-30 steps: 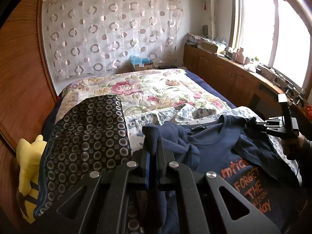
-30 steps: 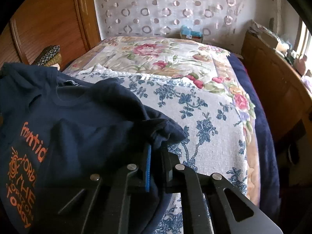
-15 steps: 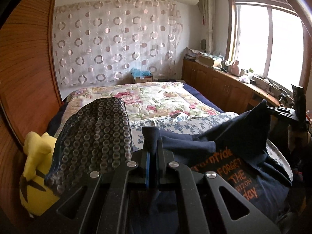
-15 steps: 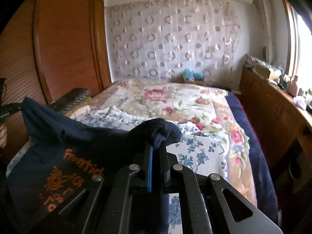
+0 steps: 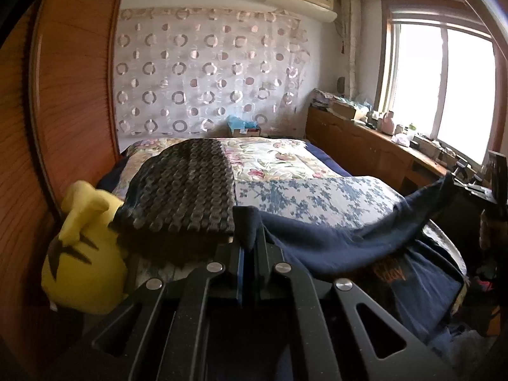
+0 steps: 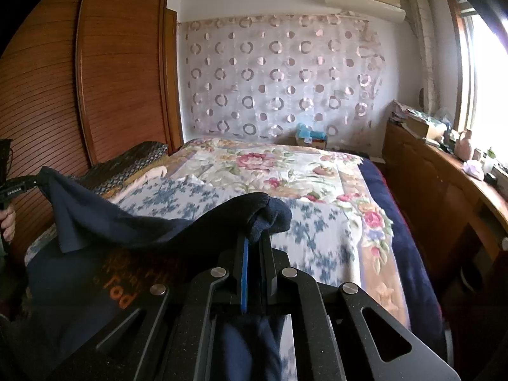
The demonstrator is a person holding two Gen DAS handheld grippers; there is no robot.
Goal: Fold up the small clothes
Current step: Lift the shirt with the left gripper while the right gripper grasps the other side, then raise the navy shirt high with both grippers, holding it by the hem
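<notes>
A navy T-shirt [image 5: 333,244] with orange print hangs stretched between both grippers above the near end of the bed. My left gripper [image 5: 250,241] is shut on one shoulder of it. My right gripper [image 6: 257,238] is shut on the other shoulder, where the cloth [image 6: 222,222] bunches over the fingertips. The right gripper also shows at the far right of the left wrist view [image 5: 476,187], and the left gripper at the far left of the right wrist view [image 6: 19,187]. The shirt's lower part drapes down out of sight.
The bed has a blue-flowered sheet [image 5: 311,193] and a rose quilt [image 6: 270,165]. A dark patterned folded cloth [image 5: 184,187] and a yellow plush toy [image 5: 82,247] lie at the left. A wooden wardrobe [image 6: 95,79] stands left, a low cabinet [image 6: 444,184] under the window right.
Both grippers have risen and pulled back toward the bed's near end, lifting the shirt off the sheet. The shirt now hangs taut between them.
</notes>
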